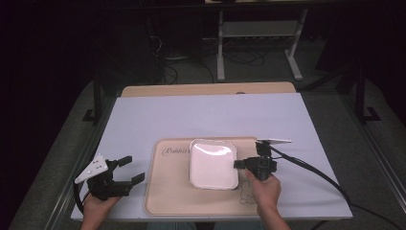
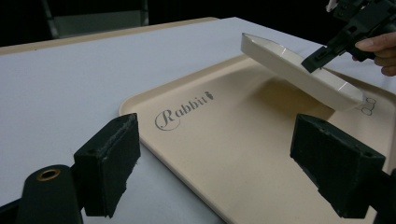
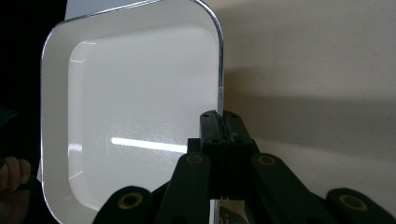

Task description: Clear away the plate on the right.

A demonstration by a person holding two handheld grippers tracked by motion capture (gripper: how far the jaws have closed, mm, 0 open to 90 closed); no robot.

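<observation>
A white square dish (image 1: 213,163) hangs tilted above the beige tray (image 1: 167,196), lifted by its right rim. My right gripper (image 1: 238,164) is shut on that rim; in the right gripper view the jaws pinch the dish (image 3: 130,121) edge at the gripper (image 3: 219,123). In the left gripper view the dish (image 2: 299,70) floats clear of the tray (image 2: 224,140), with the right gripper (image 2: 314,59) clamped on its near edge. My left gripper (image 1: 130,168) stands open with nothing in it, just left of the tray over the table. Its wide-apart jaws frame the left gripper (image 2: 215,158) view.
The tray carries the word "Rabbit" (image 2: 184,109) and lies on a white table (image 1: 201,115). A wooden strip (image 1: 206,89) runs along the table's far edge. Cables trail from the right gripper (image 1: 311,170). Dark floor and metal frame legs (image 1: 220,48) lie beyond.
</observation>
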